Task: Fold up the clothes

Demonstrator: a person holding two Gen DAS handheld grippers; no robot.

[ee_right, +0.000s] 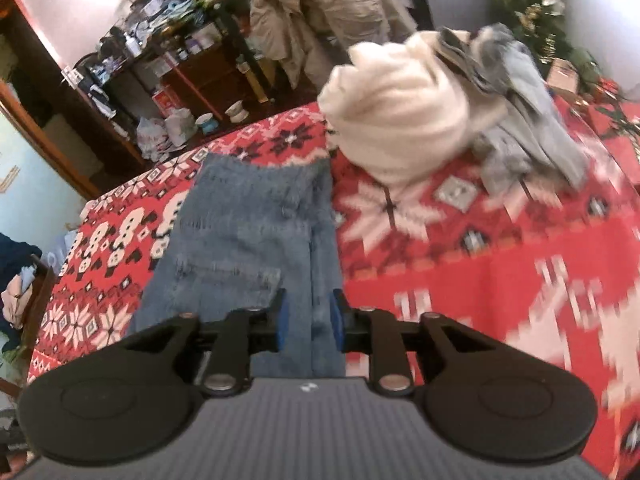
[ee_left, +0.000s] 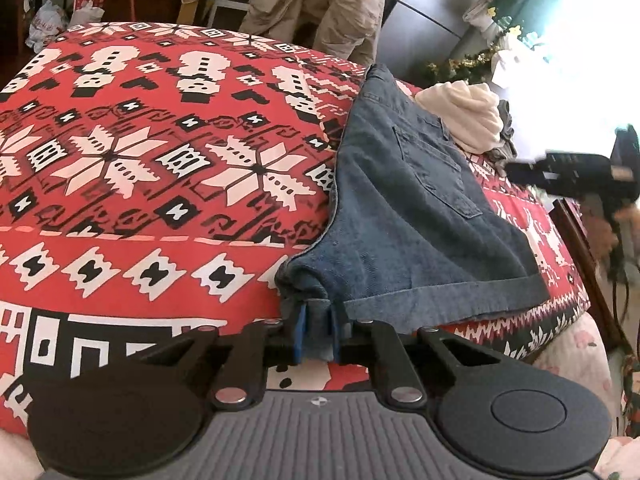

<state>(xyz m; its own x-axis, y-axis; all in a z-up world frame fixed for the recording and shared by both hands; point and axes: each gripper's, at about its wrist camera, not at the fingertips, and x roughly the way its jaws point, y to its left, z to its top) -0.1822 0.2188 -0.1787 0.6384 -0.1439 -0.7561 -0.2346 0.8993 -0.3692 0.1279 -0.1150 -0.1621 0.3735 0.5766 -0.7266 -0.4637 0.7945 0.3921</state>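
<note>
Blue denim shorts lie folded lengthwise on a red patterned blanket. My left gripper is shut on the near hem corner of the shorts. In the right wrist view the shorts lie flat ahead, waistband far. My right gripper hovers over their near edge with its jaws apart and nothing between the pads. The right gripper also shows in the left wrist view, blurred, off the shorts' right side.
A pile of clothes, a cream garment and grey ones, sits on the blanket beyond the shorts. A beige jacket hangs on a chair behind the bed. Cluttered shelves stand at the left.
</note>
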